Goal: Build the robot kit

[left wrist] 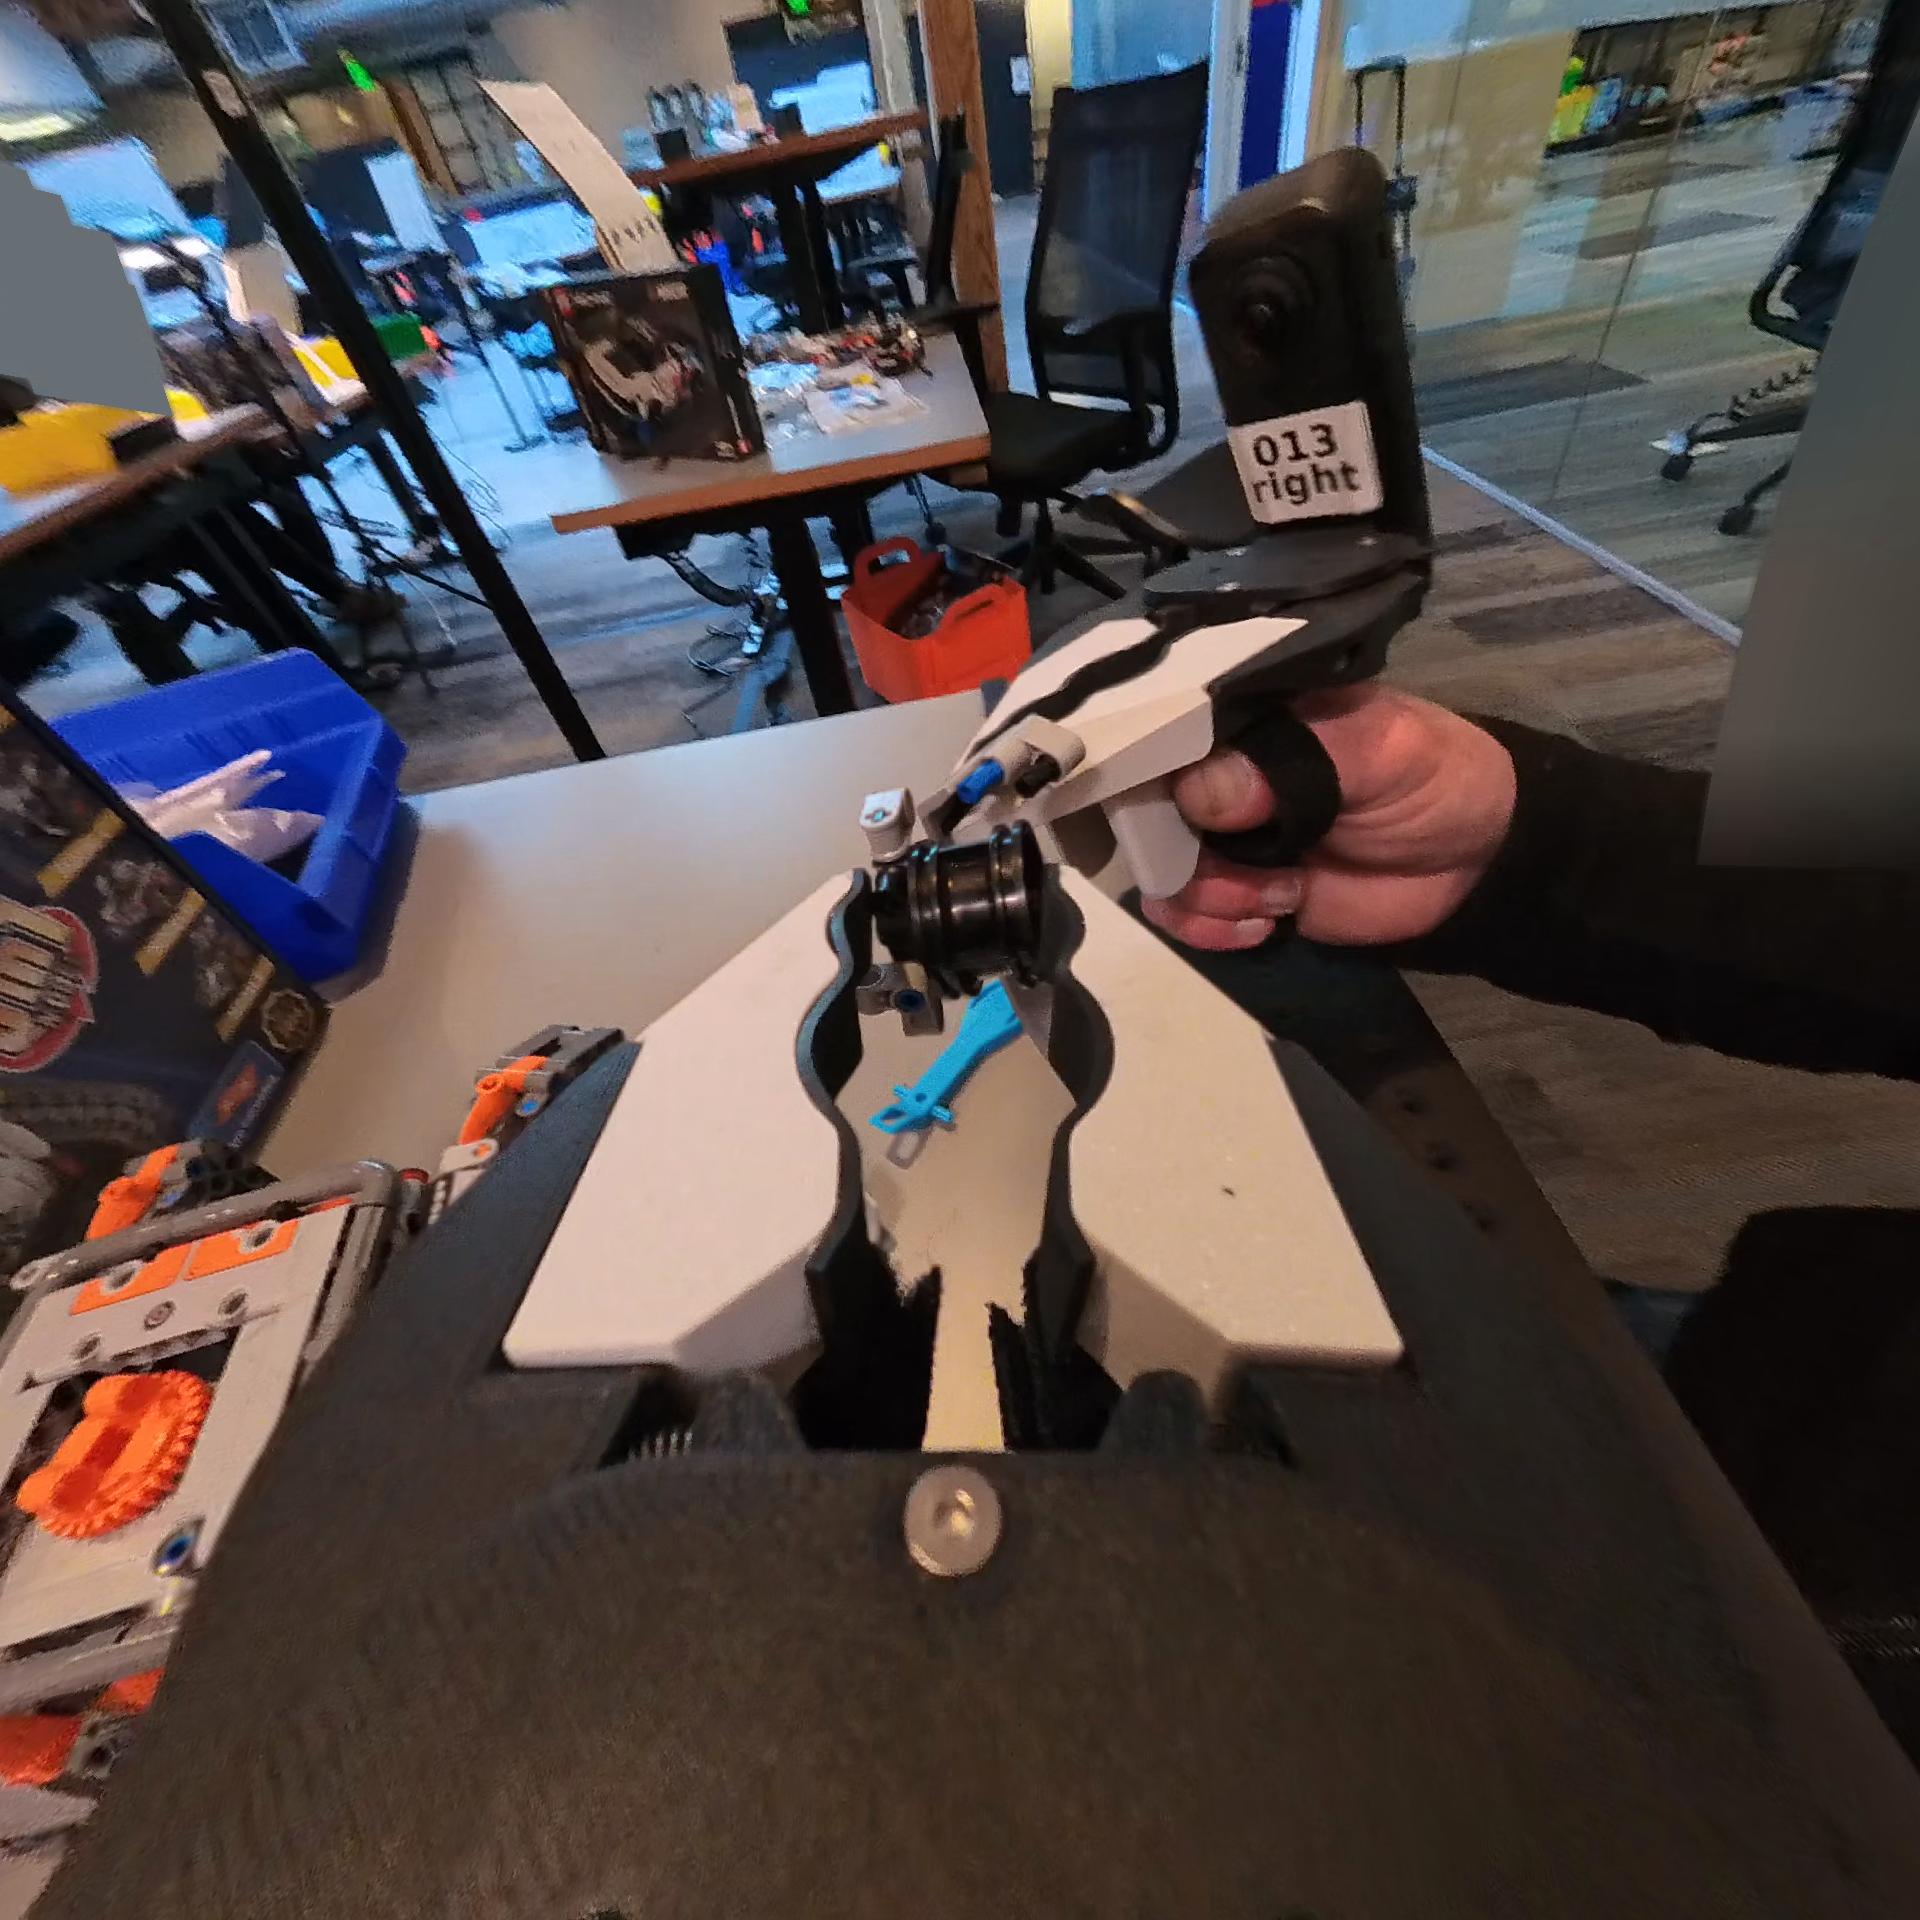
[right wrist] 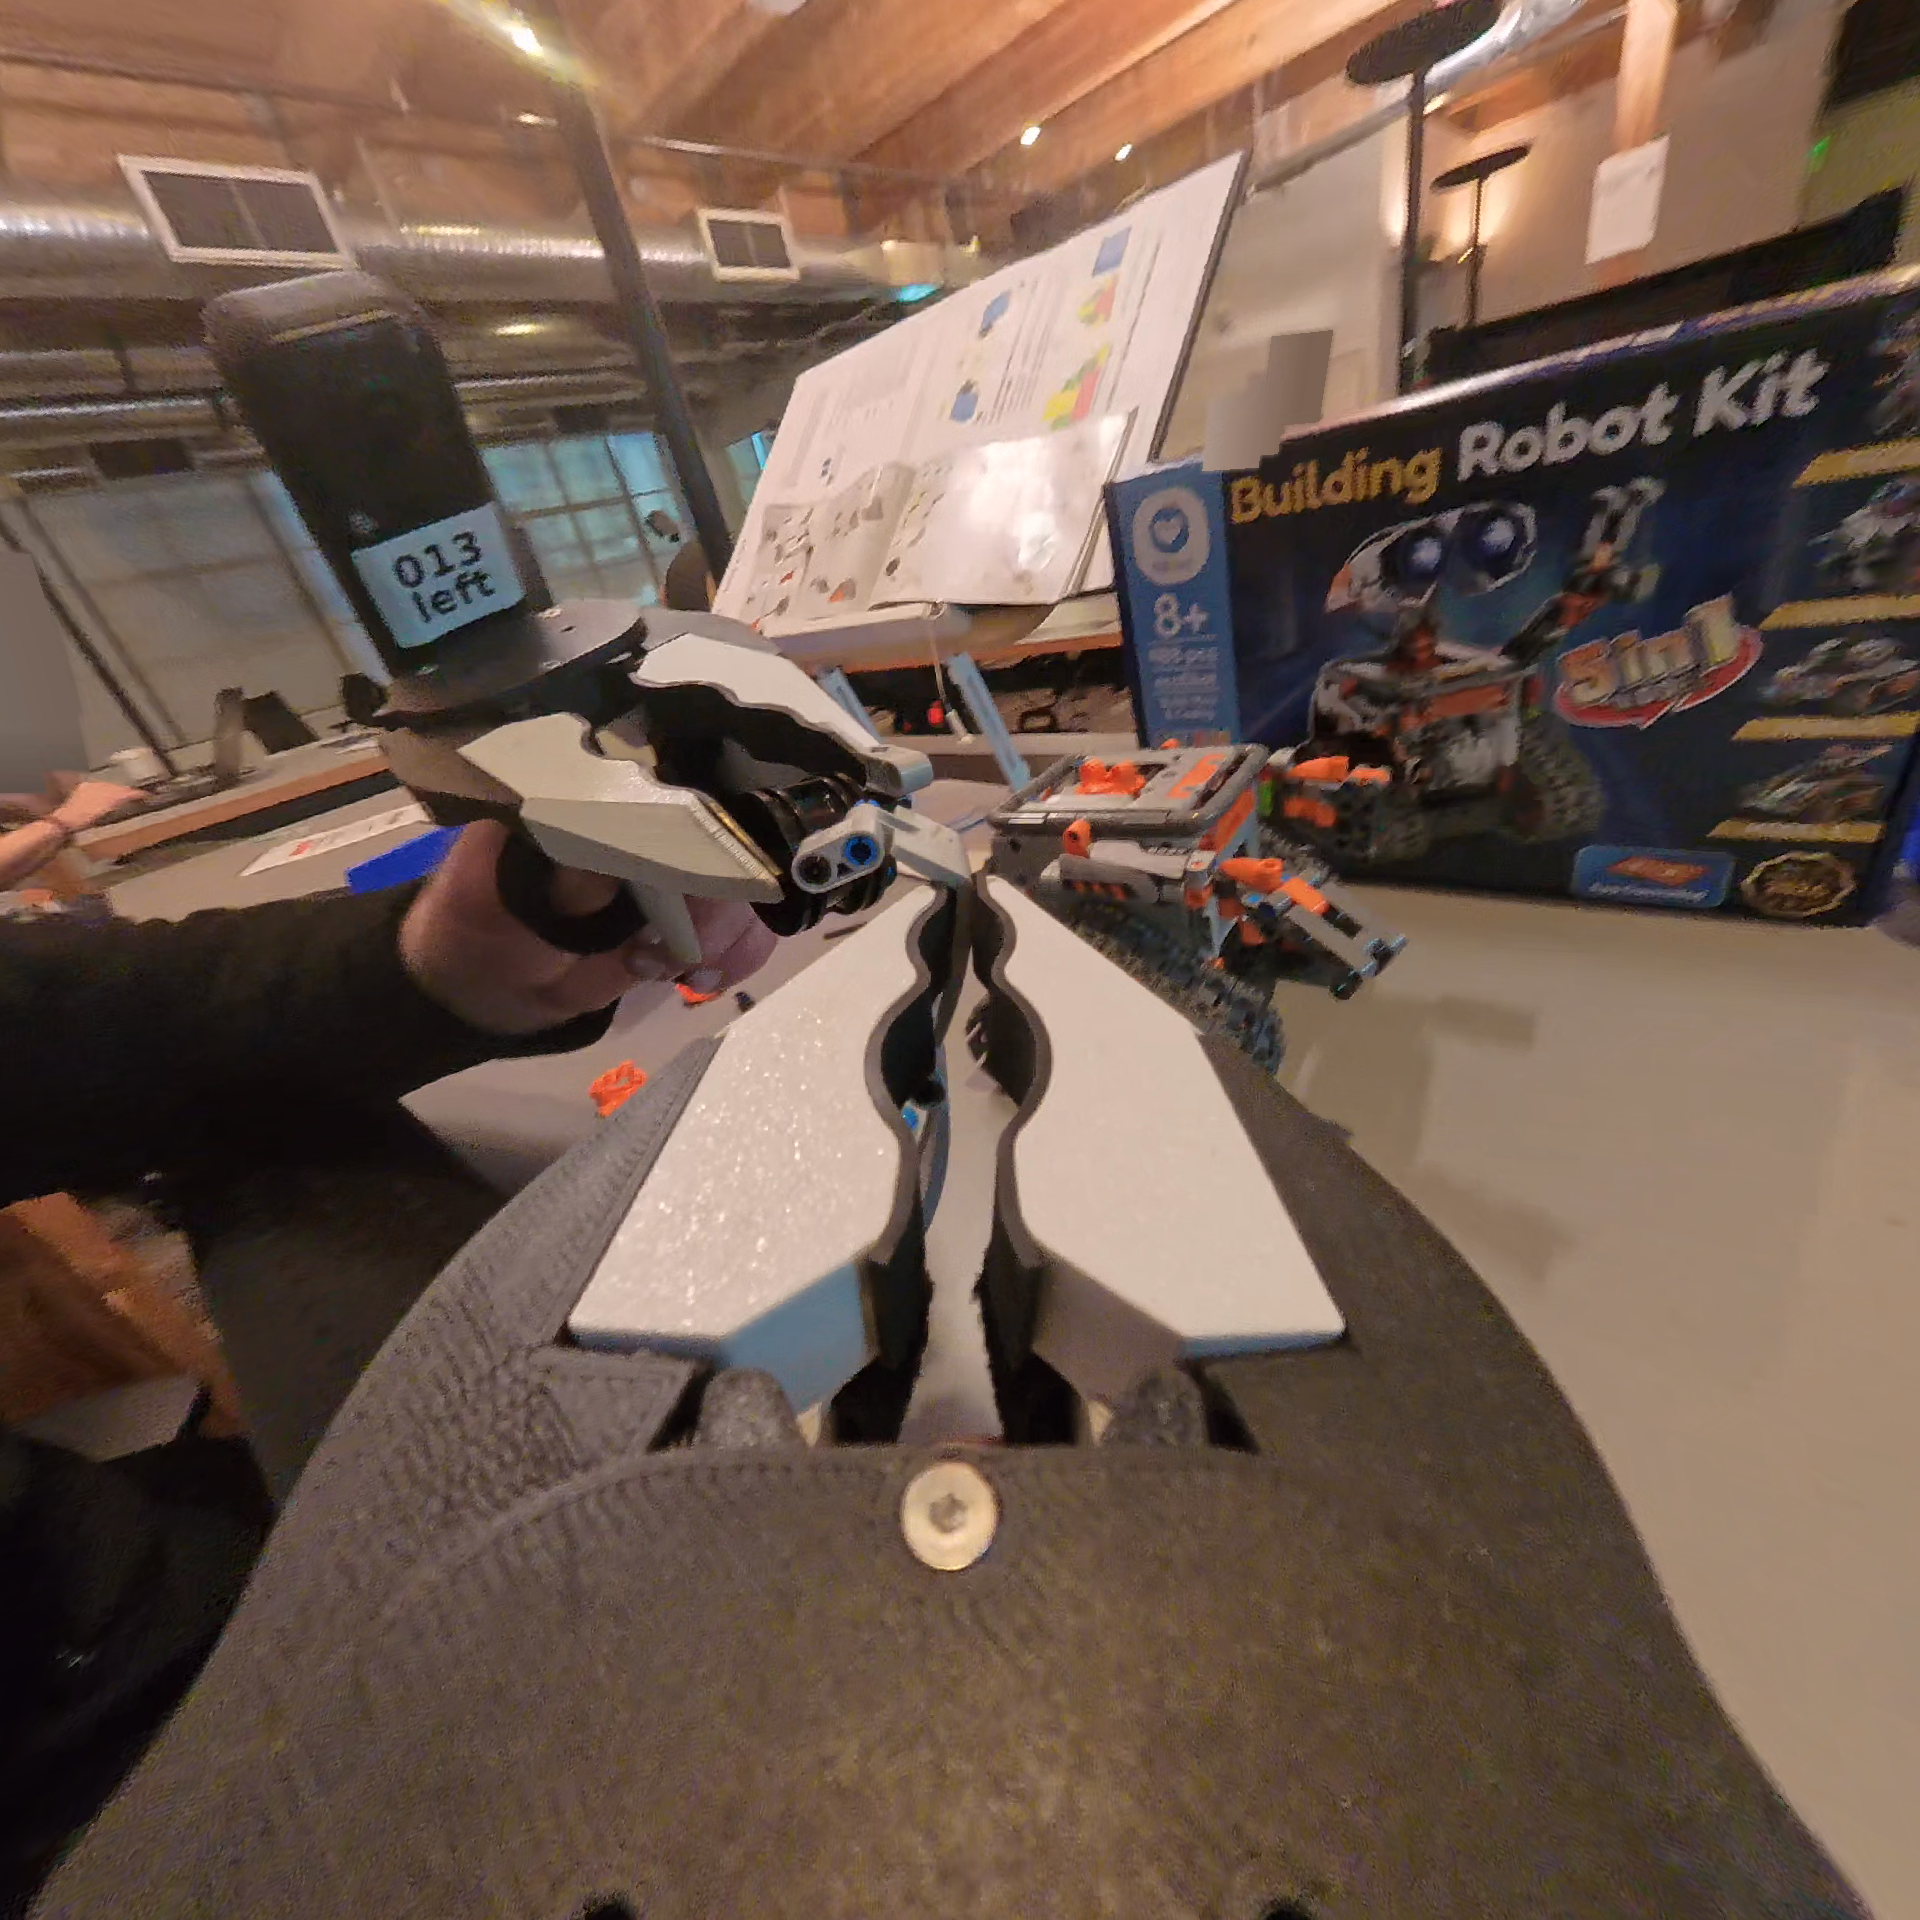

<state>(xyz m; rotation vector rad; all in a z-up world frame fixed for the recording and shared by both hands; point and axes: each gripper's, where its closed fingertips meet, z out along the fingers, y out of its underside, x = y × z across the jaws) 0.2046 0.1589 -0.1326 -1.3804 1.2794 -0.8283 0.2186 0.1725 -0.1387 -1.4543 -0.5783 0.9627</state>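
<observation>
Pale tabletop [left wrist: 582, 894], blue bin [left wrist: 312, 831] holding white plastic, left fingers [left wrist: 862, 935] gripping black wheel [left wrist: 961, 899], right fingers [right wrist: 940, 904] nearly closed on grey piece [right wrist: 925, 831].

Each camera sits on its own gripper, looking forward along the grey fingers from close behind. The left wrist view faces the white table's [left wrist: 623, 883] far edge and the office beyond. The right wrist view faces the blue cardboard kit box [right wrist: 1538, 644]. Both views share the black ribbed wheel piece [left wrist: 961, 899] [right wrist: 821, 821] and the opposing gripper.
</observation>
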